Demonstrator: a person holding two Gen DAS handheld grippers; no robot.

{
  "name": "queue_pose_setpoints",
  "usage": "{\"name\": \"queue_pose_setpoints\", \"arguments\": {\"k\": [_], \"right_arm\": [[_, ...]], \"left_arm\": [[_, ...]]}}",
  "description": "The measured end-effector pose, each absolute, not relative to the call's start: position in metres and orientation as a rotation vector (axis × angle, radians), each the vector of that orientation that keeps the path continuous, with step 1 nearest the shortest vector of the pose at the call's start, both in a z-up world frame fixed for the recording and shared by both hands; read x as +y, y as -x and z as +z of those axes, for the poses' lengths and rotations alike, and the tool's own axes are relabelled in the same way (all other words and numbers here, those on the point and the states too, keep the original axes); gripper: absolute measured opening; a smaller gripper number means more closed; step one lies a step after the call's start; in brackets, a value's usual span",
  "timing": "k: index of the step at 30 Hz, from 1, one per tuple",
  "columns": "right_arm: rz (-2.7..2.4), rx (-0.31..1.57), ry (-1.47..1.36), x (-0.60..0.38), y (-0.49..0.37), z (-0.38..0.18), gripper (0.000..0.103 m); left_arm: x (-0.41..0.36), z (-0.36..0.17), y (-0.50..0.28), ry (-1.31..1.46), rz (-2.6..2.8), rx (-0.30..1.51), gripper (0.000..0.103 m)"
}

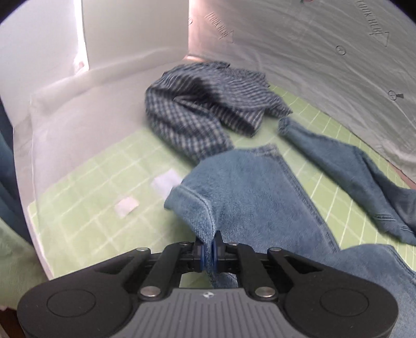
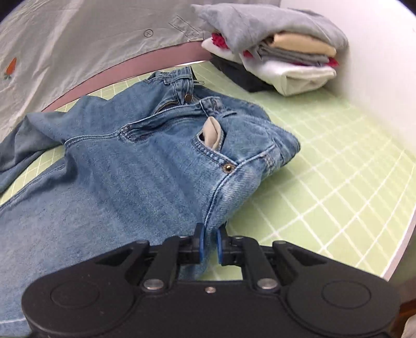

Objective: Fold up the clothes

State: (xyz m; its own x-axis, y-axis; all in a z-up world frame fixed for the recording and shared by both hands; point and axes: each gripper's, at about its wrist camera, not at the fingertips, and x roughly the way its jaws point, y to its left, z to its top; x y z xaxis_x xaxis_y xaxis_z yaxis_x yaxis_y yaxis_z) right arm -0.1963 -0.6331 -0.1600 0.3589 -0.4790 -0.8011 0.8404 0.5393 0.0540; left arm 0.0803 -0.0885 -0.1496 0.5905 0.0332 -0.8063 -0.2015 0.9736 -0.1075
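On mat point(image 2: 325, 169): jeans point(image 2: 130, 169) in 2 tongs.

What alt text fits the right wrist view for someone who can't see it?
The right gripper pinches the side seam of blue jeans spread on a green grid mat, fly open and a pocket lining poking out. A stack of folded clothes sits at the far right.

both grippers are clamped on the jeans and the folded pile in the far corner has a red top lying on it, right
Not quite: the right wrist view shows a grey garment on top of the folded pile, with red only peeking from inside. Both the left hand-held gripper and right hand-held gripper do clamp the jeans.
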Motion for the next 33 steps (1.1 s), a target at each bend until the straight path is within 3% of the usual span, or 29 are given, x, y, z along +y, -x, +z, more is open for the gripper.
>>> {"name": "queue_pose_setpoints", "arguments": {"k": [1,2,4,5,6,7,9,13,21,27,29,31,33], "right_arm": [[-0.896,0.818,-0.527,-0.634,0.198,-0.160,0.013],[-0.893,0.805,-0.528,-0.631,0.199,-0.157,0.019],[-0.885,0.773,-0.517,-0.627,0.202,-0.150,0.046],[-0.889,0.754,-0.510,-0.625,0.203,-0.146,0.049],[-0.893,0.739,-0.506,-0.625,0.203,-0.143,0.053],[-0.896,0.725,-0.504,-0.626,0.205,-0.140,0.061],[-0.911,0.697,-0.520,-0.632,0.211,-0.137,0.070],[-0.931,0.603,-0.657,-0.652,0.233,-0.132,0.076],[-0.951,0.421,-1.029,-0.728,0.262,-0.150,0.079],[-0.862,0.504,-1.082,-0.767,0.236,-0.174,0.078],[-0.795,0.535,-1.101,-0.776,0.230,-0.180,0.059],[-0.736,0.562,-1.063,-0.779,0.228,-0.177,0.027],[-0.713,0.570,-0.972,-0.780,0.230,-0.167,0.020]], "left_arm": [[-0.090,-0.148,-0.078,0.195,0.129,0.926,0.022],[-0.092,-0.146,-0.075,0.194,0.119,0.920,0.027],[-0.096,-0.143,-0.070,0.193,0.101,0.910,0.053],[-0.098,-0.141,-0.067,0.192,0.092,0.905,0.061],[-0.102,-0.138,-0.065,0.187,0.084,0.892,0.079],[-0.110,-0.134,-0.063,0.178,0.075,0.874,0.087],[-0.126,-0.128,-0.058,0.158,0.045,0.860,0.087],[-0.167,-0.130,-0.046,0.113,-0.038,0.894,0.088],[-0.253,-0.133,-0.001,0.046,-0.138,0.951,0.089],[-0.303,-0.123,0.037,-0.005,-0.146,0.958,0.093],[-0.318,-0.116,0.050,-0.038,-0.142,0.945,0.093],[-0.332,-0.110,0.060,-0.065,-0.146,0.928,0.093],[-0.345,-0.105,0.068,-0.084,-0.154,0.912,0.094]]}}
